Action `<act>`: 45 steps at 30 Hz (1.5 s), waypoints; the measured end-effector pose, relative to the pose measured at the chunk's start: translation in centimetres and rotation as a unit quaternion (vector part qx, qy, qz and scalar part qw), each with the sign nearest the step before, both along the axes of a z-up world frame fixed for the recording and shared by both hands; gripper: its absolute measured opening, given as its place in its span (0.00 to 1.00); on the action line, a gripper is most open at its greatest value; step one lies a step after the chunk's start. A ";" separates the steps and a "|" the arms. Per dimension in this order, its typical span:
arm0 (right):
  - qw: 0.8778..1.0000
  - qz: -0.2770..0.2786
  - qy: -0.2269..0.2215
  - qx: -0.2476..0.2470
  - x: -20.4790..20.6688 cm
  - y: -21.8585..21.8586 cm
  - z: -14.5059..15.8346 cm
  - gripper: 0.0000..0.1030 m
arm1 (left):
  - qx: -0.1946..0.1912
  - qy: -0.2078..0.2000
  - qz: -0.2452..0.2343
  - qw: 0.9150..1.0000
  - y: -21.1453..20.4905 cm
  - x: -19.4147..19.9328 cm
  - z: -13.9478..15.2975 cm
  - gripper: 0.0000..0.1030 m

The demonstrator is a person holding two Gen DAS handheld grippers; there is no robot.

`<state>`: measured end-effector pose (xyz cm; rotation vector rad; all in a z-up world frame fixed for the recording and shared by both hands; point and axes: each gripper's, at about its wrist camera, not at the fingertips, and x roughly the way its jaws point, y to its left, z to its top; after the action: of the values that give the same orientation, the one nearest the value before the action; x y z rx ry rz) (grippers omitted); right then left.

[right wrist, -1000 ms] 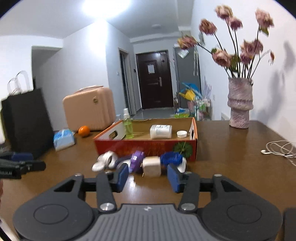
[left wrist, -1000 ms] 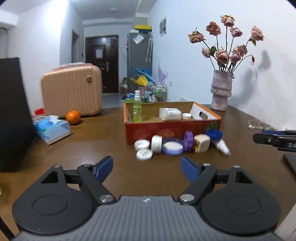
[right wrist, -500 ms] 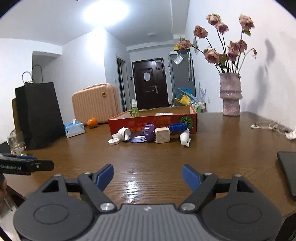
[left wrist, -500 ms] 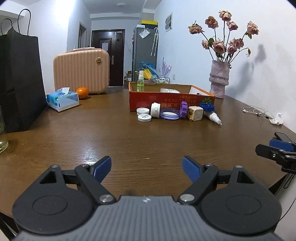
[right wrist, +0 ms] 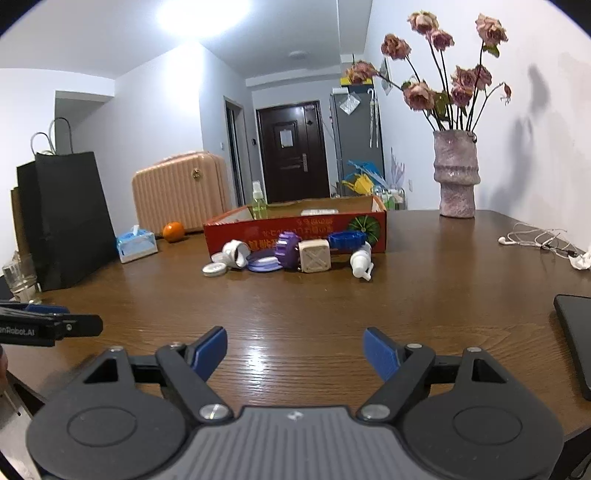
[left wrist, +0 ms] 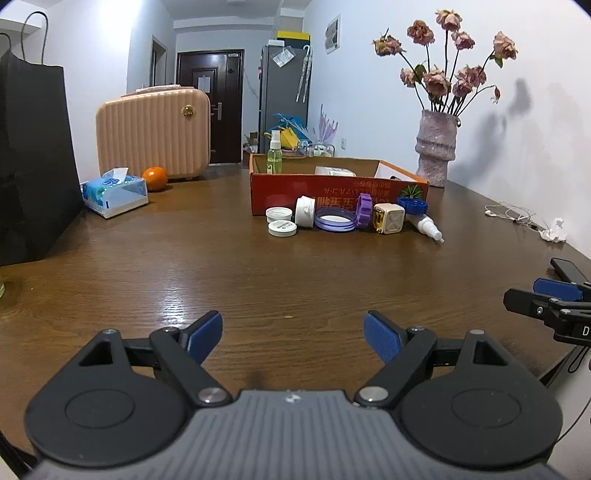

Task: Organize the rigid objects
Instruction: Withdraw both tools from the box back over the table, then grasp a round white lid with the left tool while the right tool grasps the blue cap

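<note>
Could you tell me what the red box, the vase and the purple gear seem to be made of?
Red box: likely printed cardboard, matte, with brown raw inner walls. Vase: probably ceramic or stone, rough speckled pink surface without shine. Purple gear: apparently moulded plastic, with uniform colour and crisp teeth.

We note white walls and a bright ceiling light. A dark door closes the hallway (grey fridge beside it). The wooden table shows glare.
</note>
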<state>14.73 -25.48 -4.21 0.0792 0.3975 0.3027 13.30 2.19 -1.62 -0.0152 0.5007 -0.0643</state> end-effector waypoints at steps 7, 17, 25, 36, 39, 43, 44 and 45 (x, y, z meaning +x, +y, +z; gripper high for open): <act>0.999 -0.024 0.039 -0.005 4.0 -0.5 -0.3 0.65 | 0.007 0.030 0.000 1.000 0.1 3.8 -0.4 0.81; 0.998 -0.030 0.049 -0.019 13.0 -0.6 0.7 0.60 | 0.022 0.053 -0.004 0.998 0.3 12.6 -0.2 0.74; 0.998 -0.020 0.050 -0.027 21.4 0.8 1.6 0.60 | -0.022 0.096 -0.035 0.995 1.0 21.7 -0.2 0.66; 0.997 -0.026 0.068 -0.023 27.7 1.5 0.8 0.56 | 0.019 0.110 -0.036 0.993 0.6 27.5 -2.4 0.39; 0.997 -0.027 0.067 -0.021 27.9 1.5 0.8 0.50 | 0.024 0.106 -0.038 0.993 0.6 27.4 -2.3 0.39; 0.997 -0.028 0.072 -0.014 27.7 1.2 1.0 0.50 | 0.025 0.107 -0.039 0.993 0.5 26.8 -1.9 0.39; 0.997 -0.027 0.070 -0.013 27.4 1.0 1.3 0.49 | 0.025 0.104 -0.037 0.994 0.4 26.5 -1.7 0.39; 0.997 -0.027 0.066 -0.013 26.9 1.0 1.5 0.49 | 0.026 0.101 -0.035 0.994 0.4 26.2 -1.5 0.39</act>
<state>41.66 -24.52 -2.67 0.0847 0.5285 0.2388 39.47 2.60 -3.10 0.0470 0.7058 -0.1188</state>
